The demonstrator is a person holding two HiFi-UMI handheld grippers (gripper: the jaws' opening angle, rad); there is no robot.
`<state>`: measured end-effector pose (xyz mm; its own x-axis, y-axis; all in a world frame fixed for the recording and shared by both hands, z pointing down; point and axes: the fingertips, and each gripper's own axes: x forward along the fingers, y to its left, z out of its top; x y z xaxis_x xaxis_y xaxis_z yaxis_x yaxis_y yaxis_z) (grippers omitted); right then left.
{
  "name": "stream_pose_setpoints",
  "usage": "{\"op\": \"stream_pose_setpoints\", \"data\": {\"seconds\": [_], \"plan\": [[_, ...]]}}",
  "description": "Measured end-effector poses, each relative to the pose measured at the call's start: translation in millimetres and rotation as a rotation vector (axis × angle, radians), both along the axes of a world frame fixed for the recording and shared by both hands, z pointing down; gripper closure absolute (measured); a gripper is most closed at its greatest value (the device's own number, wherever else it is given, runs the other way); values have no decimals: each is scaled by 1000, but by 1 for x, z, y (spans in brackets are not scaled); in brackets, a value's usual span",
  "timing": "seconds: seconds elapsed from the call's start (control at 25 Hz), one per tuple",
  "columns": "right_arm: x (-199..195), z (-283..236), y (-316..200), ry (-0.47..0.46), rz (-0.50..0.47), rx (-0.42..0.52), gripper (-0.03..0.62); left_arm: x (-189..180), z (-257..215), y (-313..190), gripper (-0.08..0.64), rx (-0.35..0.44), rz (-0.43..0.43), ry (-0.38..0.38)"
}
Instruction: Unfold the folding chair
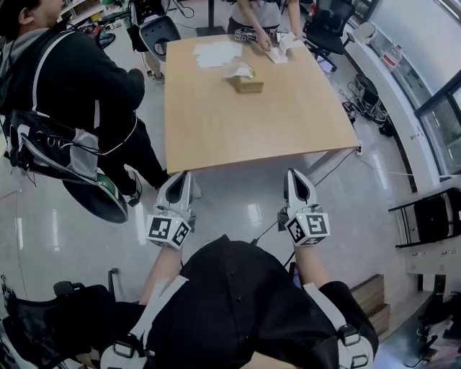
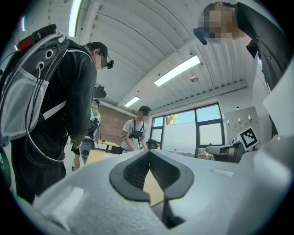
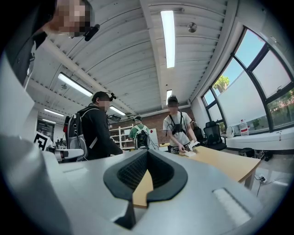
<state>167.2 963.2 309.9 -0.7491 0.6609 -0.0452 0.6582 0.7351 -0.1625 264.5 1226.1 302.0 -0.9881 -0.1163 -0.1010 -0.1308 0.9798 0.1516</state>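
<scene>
Here, both grippers are held side by side over the pale floor, pointing roughly level toward the near edge of a wooden table (image 1: 252, 122). The left gripper (image 1: 180, 179) has its jaws fully together with nothing between them; its own view shows the dark pads (image 2: 133, 172) meeting at the tips, with only the tabletop visible beyond. The right gripper (image 1: 295, 177) is the same – jaws closed, pads (image 3: 126, 172) met, holding nothing. The folding chair (image 1: 432, 216), black-framed and apparently folded flat, stands at the far right of the head view beside a white counter, well apart from both grippers and touched by neither. On the table lie a tissue box (image 1: 247, 83) and some white papers (image 1: 216, 52) near the far end. A person with a backpack (image 1: 79, 86) stands to the left of the table – another person (image 1: 259, 18) handles something at its far edge.
</scene>
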Motion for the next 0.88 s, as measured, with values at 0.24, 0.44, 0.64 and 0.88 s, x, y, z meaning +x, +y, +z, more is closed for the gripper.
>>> {"op": "stream_pose_setpoints", "data": {"seconds": [0.24,0.44,0.64,0.88], "plan": [[-11,4,-5,3,-1,-14,588,-14,4,-6,560,1,13,-7],[-18,-11,-17,-23,-9,-71,586,-31,-3,-22,561,-1,48,-10],[-28,-19,-55,-52,73,-68,586,-54,-10,-52,561,-3,110,-39],[-24,-15,-115,-74,195,-61,586,-81,-10,-105,561,4,225,-61]]}}
